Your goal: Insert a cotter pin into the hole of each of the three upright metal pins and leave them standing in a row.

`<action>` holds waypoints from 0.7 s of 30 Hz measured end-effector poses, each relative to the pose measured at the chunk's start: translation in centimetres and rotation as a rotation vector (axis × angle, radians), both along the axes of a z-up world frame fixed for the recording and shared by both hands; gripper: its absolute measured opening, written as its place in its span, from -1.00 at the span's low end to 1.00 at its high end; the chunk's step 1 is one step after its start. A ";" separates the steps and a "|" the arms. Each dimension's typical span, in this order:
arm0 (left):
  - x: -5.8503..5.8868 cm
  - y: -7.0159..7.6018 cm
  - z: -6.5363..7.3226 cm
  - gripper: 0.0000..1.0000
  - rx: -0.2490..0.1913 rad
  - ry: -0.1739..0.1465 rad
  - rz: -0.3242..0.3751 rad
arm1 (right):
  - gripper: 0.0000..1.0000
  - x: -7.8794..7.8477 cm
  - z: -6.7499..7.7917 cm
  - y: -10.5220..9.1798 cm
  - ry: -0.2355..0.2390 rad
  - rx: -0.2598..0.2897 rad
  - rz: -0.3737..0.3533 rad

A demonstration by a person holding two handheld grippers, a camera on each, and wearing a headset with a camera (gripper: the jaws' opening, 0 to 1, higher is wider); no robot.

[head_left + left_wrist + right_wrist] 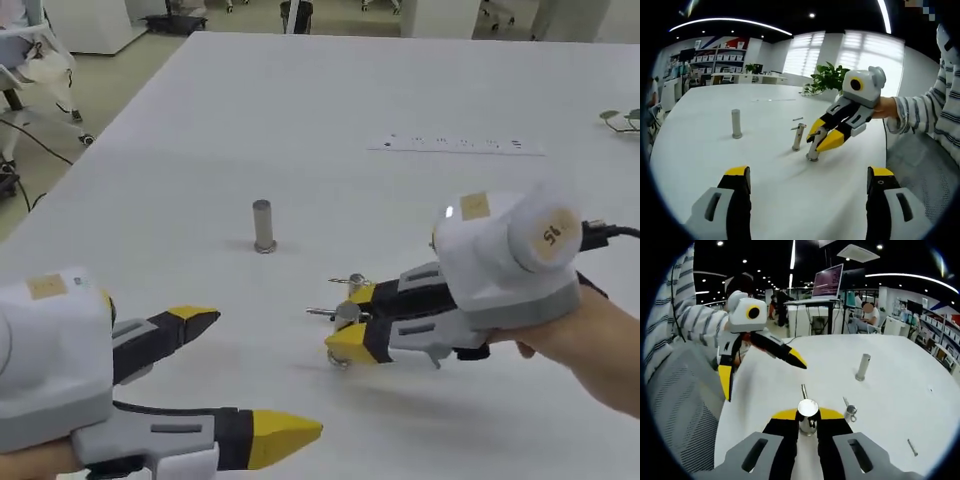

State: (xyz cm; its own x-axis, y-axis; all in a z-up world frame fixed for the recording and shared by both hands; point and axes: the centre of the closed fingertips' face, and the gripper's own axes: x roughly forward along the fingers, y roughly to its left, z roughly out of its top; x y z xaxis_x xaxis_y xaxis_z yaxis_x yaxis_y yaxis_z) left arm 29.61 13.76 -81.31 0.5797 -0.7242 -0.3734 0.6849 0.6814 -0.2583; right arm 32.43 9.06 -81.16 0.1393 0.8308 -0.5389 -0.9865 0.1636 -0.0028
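Two pairs of jaws. My right gripper [808, 416] is clamped on an upright metal pin [808, 406], a cotter pin [803, 390] apparently through it. My left gripper [262, 372] gapes empty by the near edge of the tabletop [300, 120]. A second pin [355, 285] stands just beside the held one. The bare third pin [263, 225], axis vertical, stands apart toward the far edge, nearer the left jaws. A loose cotter pin [798, 119] lies beyond.

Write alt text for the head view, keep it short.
The right gripper, jaws shut on a metal pin, reaches in from the right over a white table. A second pin stands just behind it and a third pin stands apart to the left; the left gripper is open at lower left.
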 end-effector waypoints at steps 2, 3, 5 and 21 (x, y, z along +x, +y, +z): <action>0.0 -0.3 0.0 0.95 -0.001 0.003 -0.005 | -0.72 0.3 0.4 -0.8 -0.004 0.001 -0.005; 0.0 -0.5 0.0 0.95 -0.001 0.005 -0.009 | -0.72 0.6 0.6 -1.5 -0.005 -0.001 -0.009; 0.0 -0.7 -0.1 0.95 0.000 0.014 -0.014 | -0.72 1.3 0.7 -2.6 -0.006 -0.009 -0.025; -0.7 -1.1 -0.9 0.93 0.024 0.050 -0.032 | -0.72 5.0 -0.6 -7.0 0.001 -0.041 -0.083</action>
State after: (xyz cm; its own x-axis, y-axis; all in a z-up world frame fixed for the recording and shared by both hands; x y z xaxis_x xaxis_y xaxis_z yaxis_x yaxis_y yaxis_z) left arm 28.88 12.63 -82.18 0.5369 -0.7324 -0.4188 0.6928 0.6660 -0.2764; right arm 37.42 2.04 -81.73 0.2066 0.7938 -0.5721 -0.9695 0.2450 -0.0102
